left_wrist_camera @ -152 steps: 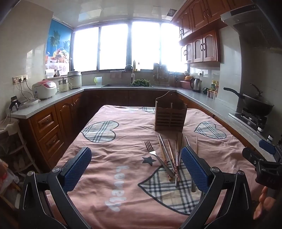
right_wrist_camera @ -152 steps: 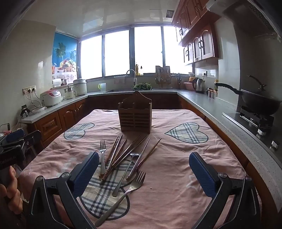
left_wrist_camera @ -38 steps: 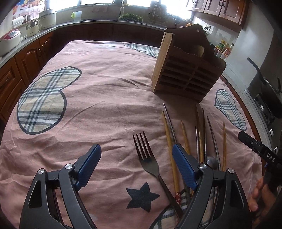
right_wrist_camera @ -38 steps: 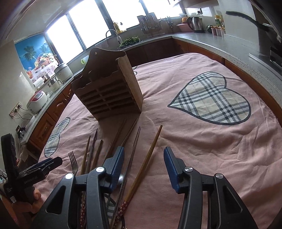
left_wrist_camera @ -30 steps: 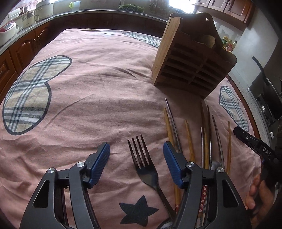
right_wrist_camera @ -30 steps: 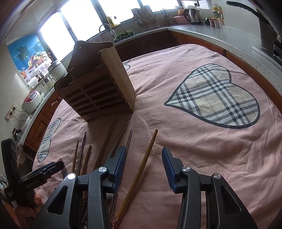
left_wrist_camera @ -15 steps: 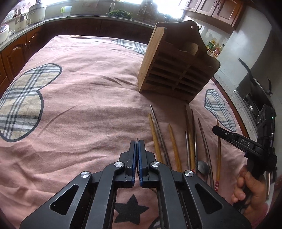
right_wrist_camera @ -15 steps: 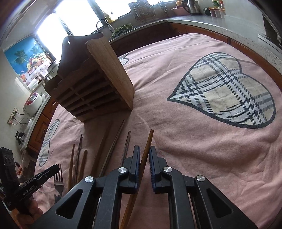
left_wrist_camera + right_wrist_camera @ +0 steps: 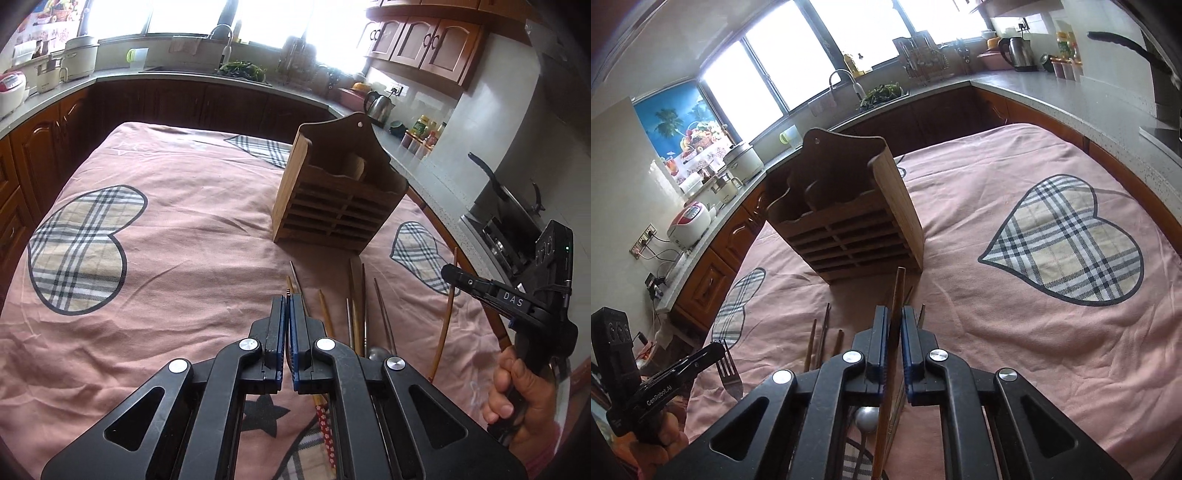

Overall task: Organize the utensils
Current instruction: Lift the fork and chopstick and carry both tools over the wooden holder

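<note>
A wooden utensil holder point(image 9: 338, 199) stands on the pink tablecloth point(image 9: 166, 258); it also shows in the right wrist view point(image 9: 849, 221). My left gripper point(image 9: 287, 306) is shut on a metal fork, whose tines point(image 9: 288, 292) just poke past the pads; the fork point(image 9: 728, 369) shows in the right wrist view, held above the cloth. My right gripper point(image 9: 894, 317) is shut on a wooden chopstick point(image 9: 897, 288), lifted and pointing at the holder; the same chopstick point(image 9: 445, 314) shows in the left wrist view. Several chopsticks point(image 9: 354, 306) and a spoon point(image 9: 376, 352) lie on the cloth.
Kitchen counters point(image 9: 1034, 88) with wooden cabinets surround the table. A stove with a pan point(image 9: 517, 199) is at the right. A rice cooker point(image 9: 689, 219) and pots stand on the left counter. A sink with greens point(image 9: 882, 90) is at the back.
Both grippers closed from open: the left on the fork, the right on the chopstick. Both have since lifted their utensils off the cloth and tilted up toward the holder.
</note>
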`<state>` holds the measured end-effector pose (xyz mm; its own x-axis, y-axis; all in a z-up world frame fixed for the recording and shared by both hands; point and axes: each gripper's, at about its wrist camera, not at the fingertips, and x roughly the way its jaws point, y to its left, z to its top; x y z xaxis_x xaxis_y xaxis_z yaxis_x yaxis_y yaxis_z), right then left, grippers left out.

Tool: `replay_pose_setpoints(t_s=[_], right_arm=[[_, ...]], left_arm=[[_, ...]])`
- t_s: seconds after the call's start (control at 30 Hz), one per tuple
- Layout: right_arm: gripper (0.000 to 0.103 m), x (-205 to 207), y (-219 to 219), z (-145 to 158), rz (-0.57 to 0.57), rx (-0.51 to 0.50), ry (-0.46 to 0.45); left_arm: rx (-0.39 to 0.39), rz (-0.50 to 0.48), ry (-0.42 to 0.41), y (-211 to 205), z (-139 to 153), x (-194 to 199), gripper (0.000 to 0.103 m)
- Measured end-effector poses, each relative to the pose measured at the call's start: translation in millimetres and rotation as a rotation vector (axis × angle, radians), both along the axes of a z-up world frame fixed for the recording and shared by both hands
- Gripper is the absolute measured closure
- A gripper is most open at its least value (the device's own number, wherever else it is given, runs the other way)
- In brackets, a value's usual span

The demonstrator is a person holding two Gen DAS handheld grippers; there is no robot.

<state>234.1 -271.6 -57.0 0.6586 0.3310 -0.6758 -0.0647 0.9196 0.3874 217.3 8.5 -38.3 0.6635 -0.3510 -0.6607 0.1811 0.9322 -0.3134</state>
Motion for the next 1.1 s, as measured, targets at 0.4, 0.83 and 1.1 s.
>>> replay_pose_setpoints(t_s=[0.4, 0.83, 1.1], right_arm=[[0.098, -14, 9, 37, 0.031, -0.015, -0.082], [0.098, -17, 6, 60, 0.033, -0.005, -0.169], [0.098, -16, 6, 73, 0.032, -0.002, -0.226]], left_arm=[[-0.014, 0.014, -0.106, 12, 35, -19, 0.101], [-0.007, 0.041, -0.177, 15, 60, -17, 0.101], [0.006, 0.094, -0.259, 17, 83, -9, 0.101]])
